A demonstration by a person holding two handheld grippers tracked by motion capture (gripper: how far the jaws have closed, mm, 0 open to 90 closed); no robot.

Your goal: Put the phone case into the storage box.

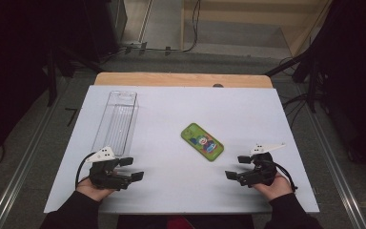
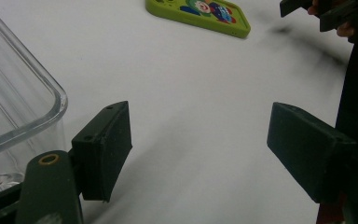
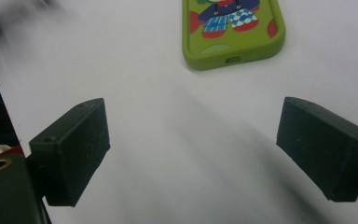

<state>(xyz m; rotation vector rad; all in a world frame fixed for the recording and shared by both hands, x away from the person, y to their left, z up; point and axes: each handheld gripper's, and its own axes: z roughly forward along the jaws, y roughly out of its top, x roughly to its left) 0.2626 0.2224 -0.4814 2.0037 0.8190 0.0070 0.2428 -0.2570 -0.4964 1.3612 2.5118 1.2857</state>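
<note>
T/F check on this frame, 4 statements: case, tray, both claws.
1. The green phone case lies flat on the white table. True.
2. The right claw is shut on the case. False: it is open, with bare table between its jaws.
3. The clear tray is empty. True.
4. The left claw is inside the tray. False: it sits open just off the tray's near end.

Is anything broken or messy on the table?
Nothing looks broken or spilled. The green phone case lies flat but slanted across the white table, and the clear plastic tray lies empty along the left side. Both hand-held grippers are open and hold nothing.
</note>
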